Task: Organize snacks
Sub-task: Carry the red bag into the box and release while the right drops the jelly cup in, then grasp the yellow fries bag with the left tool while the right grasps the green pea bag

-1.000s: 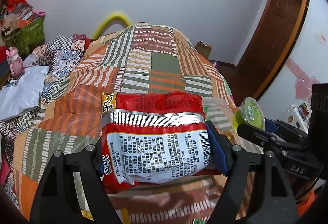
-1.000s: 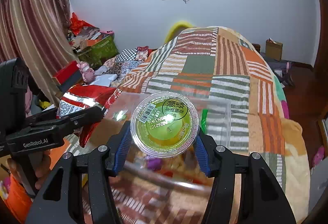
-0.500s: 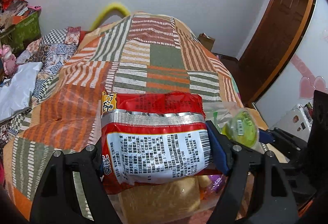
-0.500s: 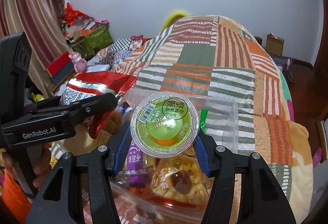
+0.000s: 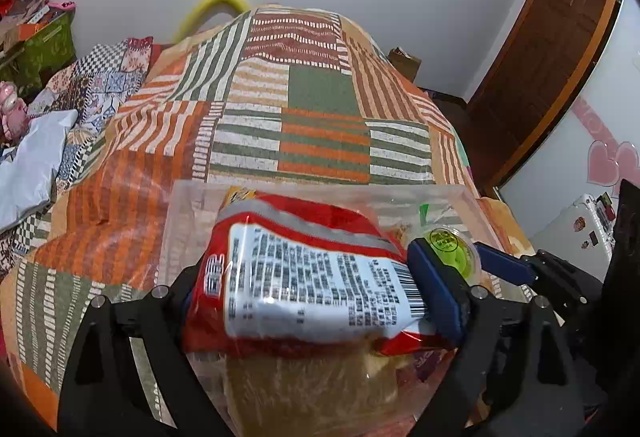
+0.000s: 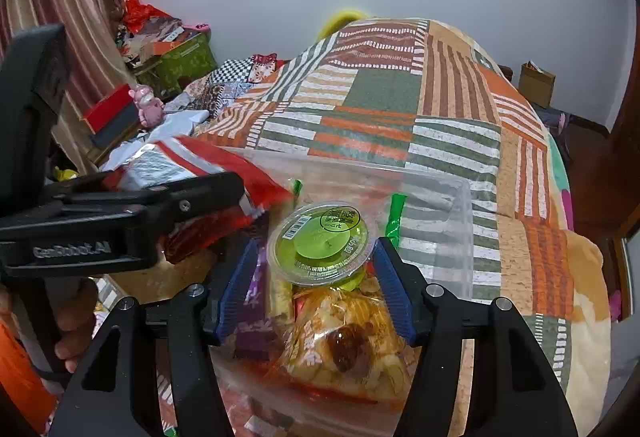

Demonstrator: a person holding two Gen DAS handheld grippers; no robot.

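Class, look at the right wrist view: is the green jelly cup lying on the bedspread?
No. The green jelly cup sits between the right gripper's fingers, above the clear bin of snacks.

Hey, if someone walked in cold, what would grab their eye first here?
The red snack bag clamped in the left tool, hanging over the clear plastic bin on the patchwork quilt. Beside it, the green jelly cup sits between the right tool's spread fingers, atop other snacks.

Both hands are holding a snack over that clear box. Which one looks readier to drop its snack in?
Probably right: the right gripper has opened around the green jelly cup, above the clear box.
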